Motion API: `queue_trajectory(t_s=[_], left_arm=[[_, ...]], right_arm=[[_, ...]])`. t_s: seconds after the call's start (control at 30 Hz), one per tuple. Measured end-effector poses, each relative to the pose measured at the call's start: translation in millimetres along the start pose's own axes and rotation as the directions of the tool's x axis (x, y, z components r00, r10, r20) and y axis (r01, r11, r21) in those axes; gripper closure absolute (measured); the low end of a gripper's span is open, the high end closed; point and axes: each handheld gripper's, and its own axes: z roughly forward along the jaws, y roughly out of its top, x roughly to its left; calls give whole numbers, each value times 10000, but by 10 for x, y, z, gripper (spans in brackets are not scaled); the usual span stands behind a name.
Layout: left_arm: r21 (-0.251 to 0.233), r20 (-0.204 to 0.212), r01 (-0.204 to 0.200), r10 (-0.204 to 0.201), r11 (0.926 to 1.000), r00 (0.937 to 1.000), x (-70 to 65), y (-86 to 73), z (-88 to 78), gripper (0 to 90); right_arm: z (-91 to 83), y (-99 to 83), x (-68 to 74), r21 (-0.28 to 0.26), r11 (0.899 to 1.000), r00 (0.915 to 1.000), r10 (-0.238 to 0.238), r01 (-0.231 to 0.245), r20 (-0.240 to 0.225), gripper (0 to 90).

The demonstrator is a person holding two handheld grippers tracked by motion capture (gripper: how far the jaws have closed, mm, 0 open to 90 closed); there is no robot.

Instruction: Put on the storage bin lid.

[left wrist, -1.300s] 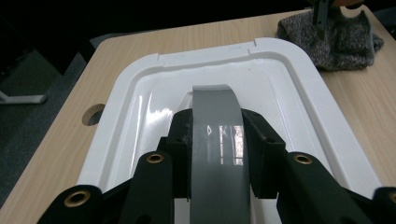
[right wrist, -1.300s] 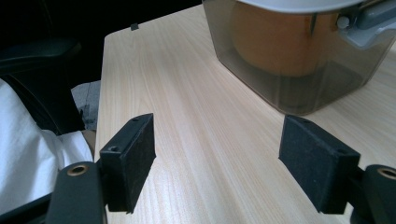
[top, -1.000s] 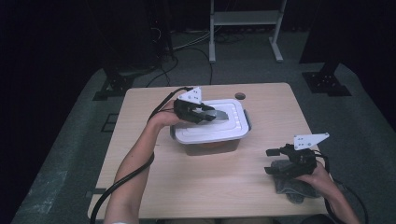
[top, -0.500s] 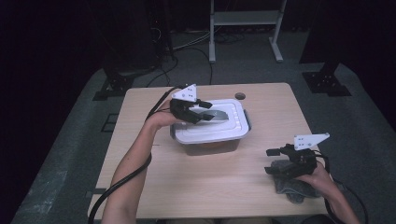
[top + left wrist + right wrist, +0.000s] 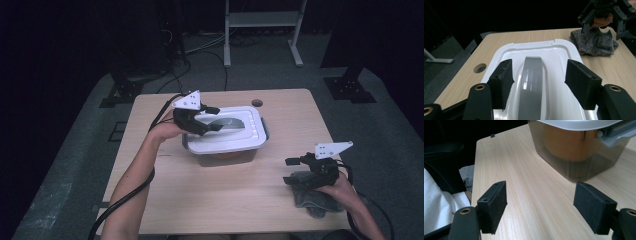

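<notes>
A clear container (image 5: 225, 155) with a white lid (image 5: 240, 140) stands mid-table, something orange (image 5: 564, 145) inside it. Along the lid runs a grey handle (image 5: 229, 123). My left gripper (image 5: 215, 119) hovers over the lid's left end. Its jaws have just been opening and are open. In the left gripper view the handle (image 5: 532, 82) lies between the pads (image 5: 504, 82) untouched, with my left gripper (image 5: 540, 82) low over the lid (image 5: 559, 60). My right gripper (image 5: 290, 171) is open above a grey cloth (image 5: 312, 200) at the front right. In its own view, my right gripper (image 5: 546, 205) frames bare tabletop.
The wooden table (image 5: 165, 200) has a round cable hole (image 5: 257, 103) behind the container. A grey latch (image 5: 619, 132) juts from the container's side. The left gripper view shows the cloth (image 5: 594, 43) under the right gripper (image 5: 601, 31). Dark floor, cables and stand legs surround the table.
My left gripper has drawn back a little toward the lid's left end and its jaws have spread apart off the grey handle. The right gripper and cloth have stayed put.
</notes>
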Motion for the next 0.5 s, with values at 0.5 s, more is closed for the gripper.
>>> queue_trajectory(t_s=[0.5], left_arm=[[-470, -502, 130, -154, 9988, 9986, -114, -68, -259, 282]], right_arm=[[8, 20, -13, 30, 10000, 9998, 72, -72, 175, 249]])
